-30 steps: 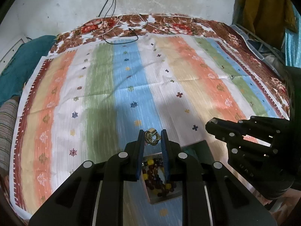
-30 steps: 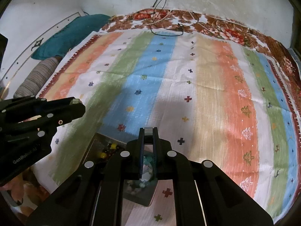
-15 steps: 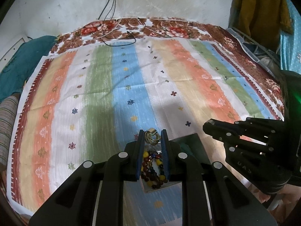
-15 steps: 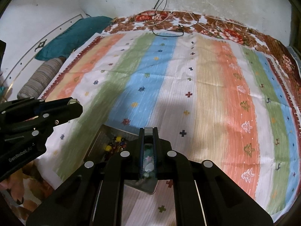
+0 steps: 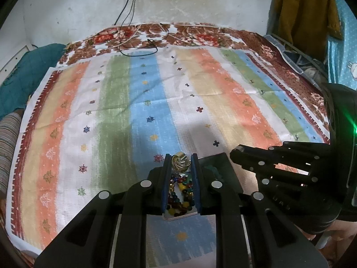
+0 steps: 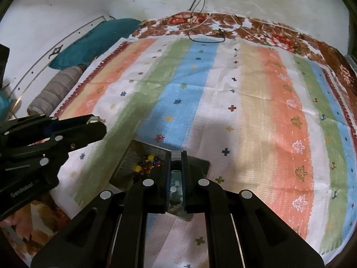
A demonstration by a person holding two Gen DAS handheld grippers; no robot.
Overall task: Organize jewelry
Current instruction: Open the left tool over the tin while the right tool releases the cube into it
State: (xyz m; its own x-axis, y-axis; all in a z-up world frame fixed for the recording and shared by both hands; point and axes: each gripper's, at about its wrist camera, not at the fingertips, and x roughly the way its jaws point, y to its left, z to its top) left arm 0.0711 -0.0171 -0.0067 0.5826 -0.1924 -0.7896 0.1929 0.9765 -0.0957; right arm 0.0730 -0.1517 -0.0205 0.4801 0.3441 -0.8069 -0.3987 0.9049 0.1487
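Note:
My left gripper (image 5: 180,162) is shut on a gold ring (image 5: 180,161) and holds it above a clear jewelry tray (image 5: 225,167) on the striped cloth. Below it lies a multicoloured bead bracelet (image 5: 179,195) in the tray's left compartment. My right gripper (image 6: 176,155) is nearly shut with nothing seen between its tips, above the tray's right compartment with pale green and white beads (image 6: 175,189). The tray (image 6: 127,163) and the colourful beads (image 6: 146,165) also show in the right wrist view. Each gripper shows in the other's view: the right gripper (image 5: 236,154), the left gripper (image 6: 93,122).
A striped cloth (image 5: 145,102) covers a bed with a floral sheet (image 5: 200,35). Black and white cables (image 5: 142,42) lie at the far edge by the wall. A teal pillow (image 6: 93,42) and a striped bolster (image 6: 55,93) lie at the left. Clothes (image 5: 301,11) hang at the right.
Both grippers have drawn back and up a little over the tray, so more of the cloth shows. The left still holds the ring. The right has stayed nearly shut.

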